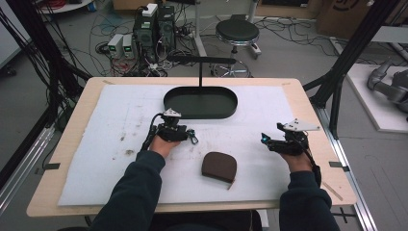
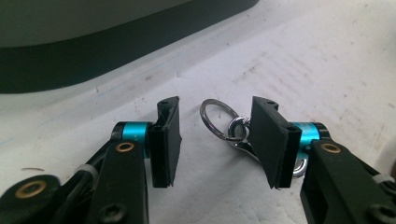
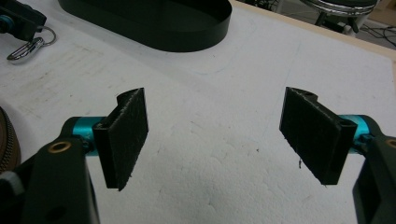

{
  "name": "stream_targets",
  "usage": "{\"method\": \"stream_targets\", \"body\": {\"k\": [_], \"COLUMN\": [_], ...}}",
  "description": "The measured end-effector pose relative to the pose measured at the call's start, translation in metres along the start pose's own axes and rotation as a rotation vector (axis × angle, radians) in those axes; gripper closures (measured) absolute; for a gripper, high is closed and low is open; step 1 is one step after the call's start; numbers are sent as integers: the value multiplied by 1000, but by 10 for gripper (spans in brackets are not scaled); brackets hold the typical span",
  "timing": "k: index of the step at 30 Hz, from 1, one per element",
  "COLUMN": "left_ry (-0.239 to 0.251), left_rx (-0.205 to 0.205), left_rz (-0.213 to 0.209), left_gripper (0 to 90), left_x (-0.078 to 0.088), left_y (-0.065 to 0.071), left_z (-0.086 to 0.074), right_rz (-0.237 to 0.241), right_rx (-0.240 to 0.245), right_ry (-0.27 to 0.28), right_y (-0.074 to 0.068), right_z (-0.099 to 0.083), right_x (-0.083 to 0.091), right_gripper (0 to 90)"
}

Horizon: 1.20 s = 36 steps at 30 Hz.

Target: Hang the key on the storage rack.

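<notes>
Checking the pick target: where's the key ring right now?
In the left gripper view the key ring lies on the white mat between the left gripper pads, against the right-hand one, just short of the black oval tray.

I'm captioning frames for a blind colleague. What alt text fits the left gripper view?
The left gripper rests low over a white mat, its two black pads half open around a metal key ring and clasp lying on the mat. A dark oval tray sits behind.
</notes>
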<state>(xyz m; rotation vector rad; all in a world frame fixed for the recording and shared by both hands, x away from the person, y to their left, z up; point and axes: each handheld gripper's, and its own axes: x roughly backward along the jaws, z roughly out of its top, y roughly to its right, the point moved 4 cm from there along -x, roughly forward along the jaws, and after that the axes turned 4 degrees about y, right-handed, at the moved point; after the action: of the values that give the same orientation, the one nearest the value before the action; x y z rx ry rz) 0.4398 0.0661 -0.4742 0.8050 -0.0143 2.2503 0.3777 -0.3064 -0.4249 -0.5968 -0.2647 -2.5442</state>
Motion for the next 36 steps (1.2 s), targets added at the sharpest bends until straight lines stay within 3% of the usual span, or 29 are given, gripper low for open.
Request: {"method": "stream_targets", "body": {"k": [1,2,6,8,15,23,30,36], "left_ry": [0,-6,-9,-11,-23,-24,-31,-42], "left_rx": [0,-25,-37,-64,-69,-47,-61,-71], "left_rz": [0,-2,-23,-32,-37,-57,-58,-52], "left_gripper": [531,526,563,705,801,773,808,751], "left_x": [0,0,1,0,0,2,3,8], "left_y": [0,1,3,7,9,9,11,11], "left_z": [0,0,0,0,-1,-4,-4,-4], "right_rz": [0,-1,-1,-4,-5,-4,-2,-3], "right_rx": [0,-3,-2,0,-3,-5,-5,-9], "right_ry": [0,0,-2,-2,-2,-2,-6,-8], "right_y": [0,0,0,1,2,3,2,3], "right_z": [0,0,0,-1,-1,-1,-2,-2], "right_x": [0,0,1,0,1,2,2,2], "right_gripper": [240,240,242,242,242,244,247,248]}}
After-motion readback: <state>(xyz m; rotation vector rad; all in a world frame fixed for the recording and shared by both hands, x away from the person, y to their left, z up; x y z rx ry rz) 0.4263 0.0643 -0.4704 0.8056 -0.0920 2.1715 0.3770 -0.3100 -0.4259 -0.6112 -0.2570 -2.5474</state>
